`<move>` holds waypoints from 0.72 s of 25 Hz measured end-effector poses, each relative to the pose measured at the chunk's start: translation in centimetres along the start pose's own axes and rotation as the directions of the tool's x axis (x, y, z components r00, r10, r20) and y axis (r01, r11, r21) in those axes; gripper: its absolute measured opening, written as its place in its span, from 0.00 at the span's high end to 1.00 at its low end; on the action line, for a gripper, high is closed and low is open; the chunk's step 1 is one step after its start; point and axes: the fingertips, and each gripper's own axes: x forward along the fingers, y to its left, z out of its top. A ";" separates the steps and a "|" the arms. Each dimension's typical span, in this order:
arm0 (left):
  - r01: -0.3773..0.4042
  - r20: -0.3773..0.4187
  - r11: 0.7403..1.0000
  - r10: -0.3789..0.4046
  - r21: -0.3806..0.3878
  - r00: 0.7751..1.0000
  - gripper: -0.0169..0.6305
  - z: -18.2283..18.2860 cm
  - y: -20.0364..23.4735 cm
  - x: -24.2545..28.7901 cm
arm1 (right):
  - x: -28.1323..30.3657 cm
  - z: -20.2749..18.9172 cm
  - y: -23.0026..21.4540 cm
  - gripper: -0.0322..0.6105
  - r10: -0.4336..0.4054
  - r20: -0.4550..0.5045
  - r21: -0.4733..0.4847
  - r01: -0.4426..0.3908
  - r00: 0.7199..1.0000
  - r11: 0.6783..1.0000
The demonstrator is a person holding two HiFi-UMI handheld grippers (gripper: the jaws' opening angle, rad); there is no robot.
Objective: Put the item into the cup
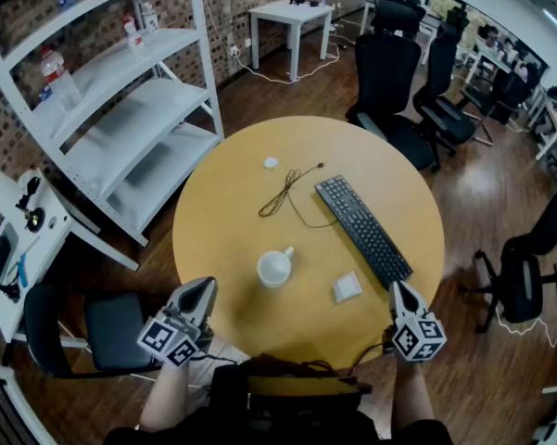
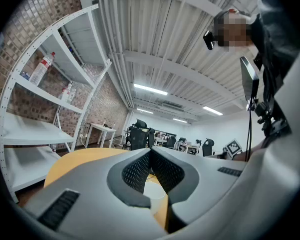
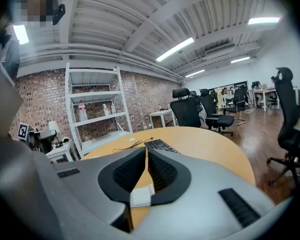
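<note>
A white cup [image 1: 274, 268] stands upright on the round wooden table [image 1: 222, 221], its handle toward the far right. The item, a small flat white square [image 1: 347, 287], lies to the cup's right. My left gripper [image 1: 207, 286] hovers at the table's near left edge, shut and empty; in the left gripper view its jaws [image 2: 150, 152] meet at the tips with the cup [image 2: 154, 188] seen below them. At the near right edge my right gripper [image 1: 396, 287] is shut and empty too, a little right of the item. The right gripper view shows its tips [image 3: 146, 151] touching above the white square [image 3: 141, 196].
A black keyboard [image 1: 361, 228] lies diagonally on the table's right half. A thin dark cable [image 1: 285, 193] and a small white bit [image 1: 271, 163] sit at the far middle. A white shelf rack [image 1: 120, 109] stands left; office chairs [image 1: 389, 82] stand behind and right.
</note>
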 end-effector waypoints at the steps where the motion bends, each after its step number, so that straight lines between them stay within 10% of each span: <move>1: -0.003 -0.001 1.000 0.003 -0.002 1.000 0.98 -0.1 0.1 0.1 | 0.6 -0.7 -0.2 0.92 0.003 -0.024 0.009 -0.003 1.000 1.000; 7: -0.004 -0.012 1.000 0.004 -0.023 1.000 0.98 -1.0 0.8 0.5 | 5.0 -5.3 -1.4 0.74 0.026 -0.221 0.022 -0.021 0.975 1.000; 18: -0.103 -0.043 0.993 0.100 -0.065 0.994 0.98 -2.1 3.2 -2.0 | 11.4 -14.4 -1.2 0.56 -0.014 -0.552 -0.066 -0.027 0.834 0.997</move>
